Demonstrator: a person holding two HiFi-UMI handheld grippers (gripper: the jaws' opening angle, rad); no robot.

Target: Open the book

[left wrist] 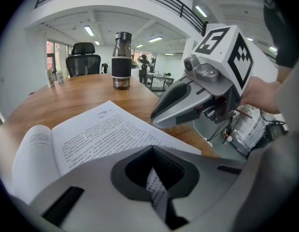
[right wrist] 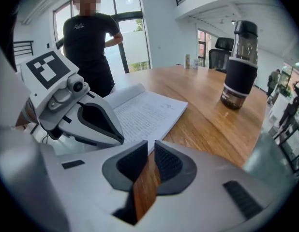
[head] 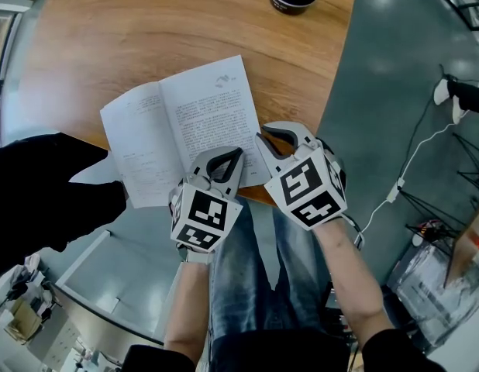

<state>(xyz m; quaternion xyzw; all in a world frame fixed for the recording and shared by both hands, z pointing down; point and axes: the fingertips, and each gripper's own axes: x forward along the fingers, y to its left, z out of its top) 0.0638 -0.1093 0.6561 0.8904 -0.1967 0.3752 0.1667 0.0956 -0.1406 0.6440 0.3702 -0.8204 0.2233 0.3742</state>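
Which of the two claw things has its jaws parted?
The right gripper: a slit between its tips shows the wooden table. The left gripper's tips meet, above the book.

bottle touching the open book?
Apart. The left gripper view shows a band of bare wooden table between the bottle and the far edge of the book.

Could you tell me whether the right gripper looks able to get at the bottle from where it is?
Probably yes: only bare table lies between the right gripper and the bottle, with the open book off to its left; its jaws stand apart, empty.
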